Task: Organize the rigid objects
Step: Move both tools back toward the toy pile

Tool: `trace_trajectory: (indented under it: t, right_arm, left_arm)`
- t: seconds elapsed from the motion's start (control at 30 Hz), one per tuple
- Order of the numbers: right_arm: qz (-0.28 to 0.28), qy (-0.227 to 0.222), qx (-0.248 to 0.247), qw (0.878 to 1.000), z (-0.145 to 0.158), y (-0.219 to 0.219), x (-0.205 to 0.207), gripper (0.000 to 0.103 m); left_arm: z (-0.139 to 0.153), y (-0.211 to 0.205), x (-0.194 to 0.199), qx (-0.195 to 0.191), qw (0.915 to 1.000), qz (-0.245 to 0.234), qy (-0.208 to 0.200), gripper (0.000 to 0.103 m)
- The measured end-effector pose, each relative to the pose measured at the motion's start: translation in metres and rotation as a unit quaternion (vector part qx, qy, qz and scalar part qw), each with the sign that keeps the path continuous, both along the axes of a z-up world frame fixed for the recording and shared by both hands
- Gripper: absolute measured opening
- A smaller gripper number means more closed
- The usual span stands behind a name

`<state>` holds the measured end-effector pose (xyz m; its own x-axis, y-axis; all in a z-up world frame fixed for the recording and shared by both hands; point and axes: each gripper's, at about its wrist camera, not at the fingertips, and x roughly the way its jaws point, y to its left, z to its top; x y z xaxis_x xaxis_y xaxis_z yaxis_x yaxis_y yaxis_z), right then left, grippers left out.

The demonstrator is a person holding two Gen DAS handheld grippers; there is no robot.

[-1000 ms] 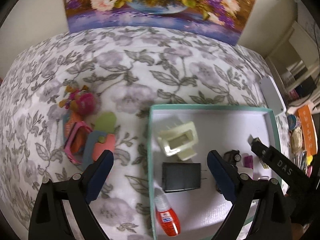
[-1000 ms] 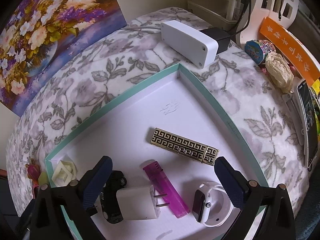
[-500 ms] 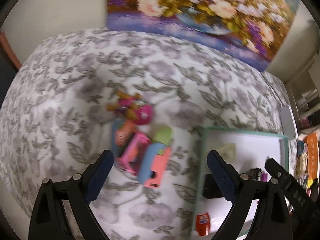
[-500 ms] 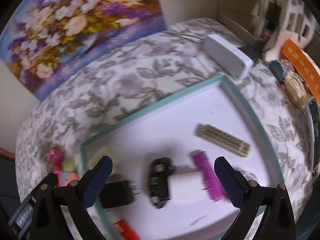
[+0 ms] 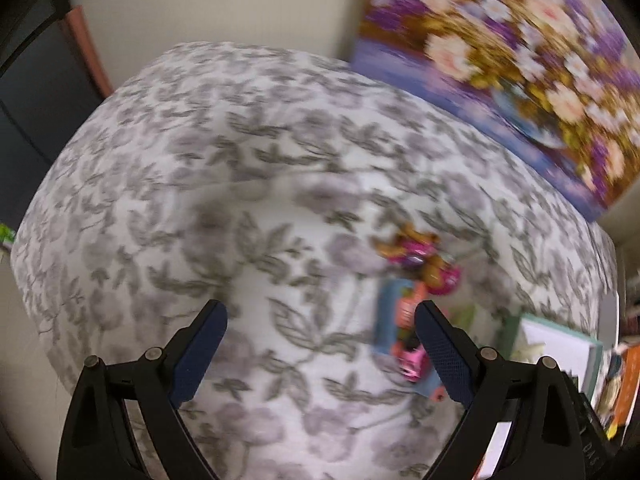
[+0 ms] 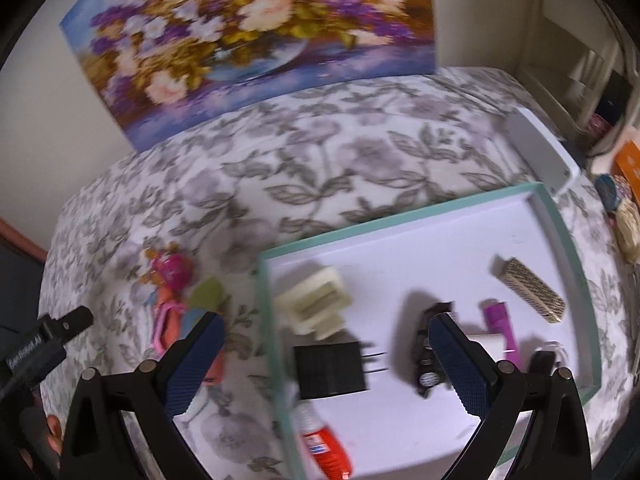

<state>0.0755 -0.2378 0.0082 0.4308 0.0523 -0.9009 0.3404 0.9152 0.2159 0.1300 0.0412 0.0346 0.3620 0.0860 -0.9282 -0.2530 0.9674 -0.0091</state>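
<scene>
Both grippers hang open and empty above the table (image 6: 320,152), which is covered in a grey floral cloth. The left gripper (image 5: 320,350) faces bare cloth, with a small cluster of colourful toys (image 5: 412,320) just off its right finger. The right gripper (image 6: 326,360) straddles the left wall of the teal-rimmed tray (image 6: 440,206), which sits toward the table's right edge.

The tray already holds a cream plastic piece (image 6: 314,306), a black charger (image 6: 332,368), a small black item (image 6: 426,354), a purple lighter (image 6: 500,330), a gold patterned bar (image 6: 530,290) and a red-and-white bottle (image 6: 324,446). The toys (image 6: 176,300) lie on the cloth just left of the tray, seemingly the last things to gather.

The step in hand looks like a reach for one toy. The pieces overlap, so the gripper would do best to centre on a single outer piece, come down square to its narrow sides, and close only once the view has steadied, since the left view is blurred.
</scene>
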Motion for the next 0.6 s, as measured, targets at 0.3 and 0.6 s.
trace_trajectory:
  t: [0.3,0.6]
  right_arm:
    - [0.043,0.003,0.009,0.999,-0.006,0.051,0.014,0.103]
    - [0.077,0.014,0.01,0.997,-0.019,0.091,0.024,0.103]
  left_arm:
    - [0.008,0.041,-0.003,-0.012,0.9991,0.039,-0.011,0.095]
    - [-0.008,0.055,0.0,-0.014,0.9986,0.049,0.009,0.095]
